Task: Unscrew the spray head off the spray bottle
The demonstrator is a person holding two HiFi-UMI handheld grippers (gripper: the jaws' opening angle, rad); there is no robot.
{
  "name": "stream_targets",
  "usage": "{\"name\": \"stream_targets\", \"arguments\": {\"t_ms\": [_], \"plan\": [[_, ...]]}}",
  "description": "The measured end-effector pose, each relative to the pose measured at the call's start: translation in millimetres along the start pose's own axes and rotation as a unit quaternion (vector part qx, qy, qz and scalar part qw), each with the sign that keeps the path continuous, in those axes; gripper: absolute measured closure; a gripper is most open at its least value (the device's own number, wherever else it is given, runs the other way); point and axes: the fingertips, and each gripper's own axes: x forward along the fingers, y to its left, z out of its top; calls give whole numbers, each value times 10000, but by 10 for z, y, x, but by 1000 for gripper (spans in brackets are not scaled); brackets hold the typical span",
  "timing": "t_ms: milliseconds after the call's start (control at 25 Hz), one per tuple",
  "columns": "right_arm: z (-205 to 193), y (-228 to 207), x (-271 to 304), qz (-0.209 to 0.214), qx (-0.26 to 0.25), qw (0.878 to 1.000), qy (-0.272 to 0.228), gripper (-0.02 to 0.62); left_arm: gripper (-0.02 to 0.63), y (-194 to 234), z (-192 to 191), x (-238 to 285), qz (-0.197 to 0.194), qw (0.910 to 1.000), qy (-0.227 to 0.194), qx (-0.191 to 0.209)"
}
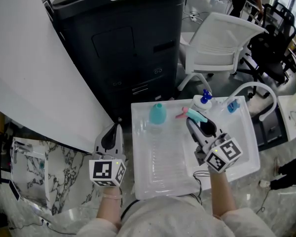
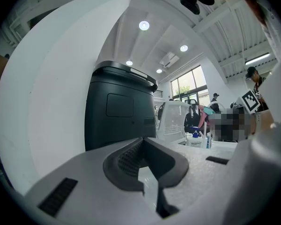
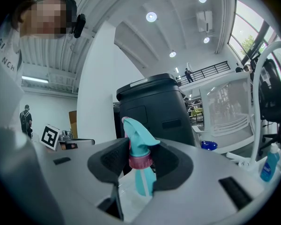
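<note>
My right gripper [image 1: 195,123] [image 3: 140,161] is shut on the teal spray head [image 1: 193,115] [image 3: 138,142], with its pads at the pink collar [image 3: 140,162]. The head is held level above the white tray [image 1: 143,181], and a thin tube hangs below the collar. A teal bottle [image 1: 158,113] stands apart in the tray's far left part, with no head on it. My left gripper [image 1: 117,128] [image 2: 147,165] is shut on nothing. It hovers to the left of the tray, over the marble table [image 1: 69,172].
A white pump bottle with a blue top [image 1: 203,100] and a small blue bottle [image 1: 232,105] stand at the tray's far right. A black bin [image 1: 123,38] is beyond the tray, a white chair [image 1: 222,43] is to its right, and a white panel [image 1: 29,83] is at left.
</note>
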Motion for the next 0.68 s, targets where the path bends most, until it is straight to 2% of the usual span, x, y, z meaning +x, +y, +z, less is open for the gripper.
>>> {"name": "stream_targets", "arguments": {"t_ms": [680], "plan": [[-73,-59,77,27,143,9999,38,443,601,46,-90,45,42,9999,108,-15]]}}
